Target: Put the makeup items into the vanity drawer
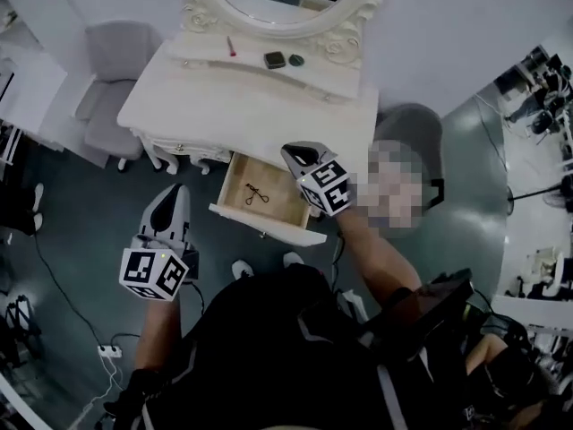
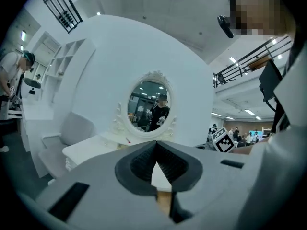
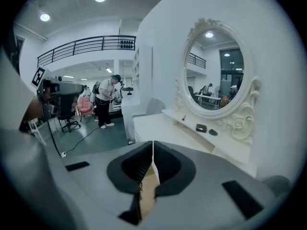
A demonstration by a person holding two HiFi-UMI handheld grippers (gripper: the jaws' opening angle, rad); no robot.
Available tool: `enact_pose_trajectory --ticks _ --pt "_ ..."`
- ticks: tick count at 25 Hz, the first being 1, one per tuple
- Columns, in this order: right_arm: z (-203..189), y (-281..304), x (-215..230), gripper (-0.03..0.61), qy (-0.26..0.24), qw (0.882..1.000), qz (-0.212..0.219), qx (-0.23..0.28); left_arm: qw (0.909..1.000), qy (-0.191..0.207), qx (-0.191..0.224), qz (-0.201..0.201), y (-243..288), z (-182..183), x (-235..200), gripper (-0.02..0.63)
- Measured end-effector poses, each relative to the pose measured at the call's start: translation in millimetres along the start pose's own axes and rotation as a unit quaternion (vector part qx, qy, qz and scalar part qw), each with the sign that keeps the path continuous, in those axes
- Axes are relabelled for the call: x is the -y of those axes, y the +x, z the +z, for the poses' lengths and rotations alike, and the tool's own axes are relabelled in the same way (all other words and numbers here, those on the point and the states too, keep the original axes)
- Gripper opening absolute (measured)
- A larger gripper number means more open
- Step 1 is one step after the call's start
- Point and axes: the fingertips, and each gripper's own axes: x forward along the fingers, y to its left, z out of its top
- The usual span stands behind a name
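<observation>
White vanity bench [image 1: 260,106], head view: drawer [image 1: 235,186] open, eyelash curler [image 1: 257,194] inside; lipstick [image 1: 231,47] and compact [image 1: 275,59] not yet moved. Left gripper view: your left tool [image 2: 156,143] is closed, empty. Right gripper view: right tool [image 3: 153,143] also closed, empty. Next, open it and reach for the compact.

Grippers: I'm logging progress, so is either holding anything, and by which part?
Nothing is held: the left gripper and right gripper are both shut and empty.

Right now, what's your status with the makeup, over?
Shut and empty: left tool, right tool. Open drawer, curler inside. On shelf: compact, red stick, dark disc. Nothing blocking.
</observation>
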Motion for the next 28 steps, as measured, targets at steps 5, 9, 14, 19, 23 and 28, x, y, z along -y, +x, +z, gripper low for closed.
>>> enact_pose_trajectory --ticks 5,9,14,19,23,28 --pt "34 -46 8 0.006 0.014 0.998 -0.038 0.046 0.999 0.015 0.003 -0.042 21 14 17 0.003" --pt "56 -85 9 0.006 0.023 0.994 -0.069 0.077 0.9969 0.033 0.017 -0.069 30 28 30 0.003" --pt "77 -127 15 0.005 0.023 0.987 -0.114 0.113 0.9953 0.04 0.013 -0.088 39 32 43 0.003" --pt "92 -157 20 0.005 0.025 0.979 -0.139 0.143 0.9951 0.048 0.013 -0.085 45 39 49 0.003" --pt "98 -174 26 0.005 0.016 0.977 -0.146 0.151 0.9953 0.052 0.019 -0.079 49 47 59 0.004" --pt "100 -191 38 0.005 0.021 0.975 -0.148 0.166 0.9954 0.045 0.024 -0.082 53 55 77 0.003"
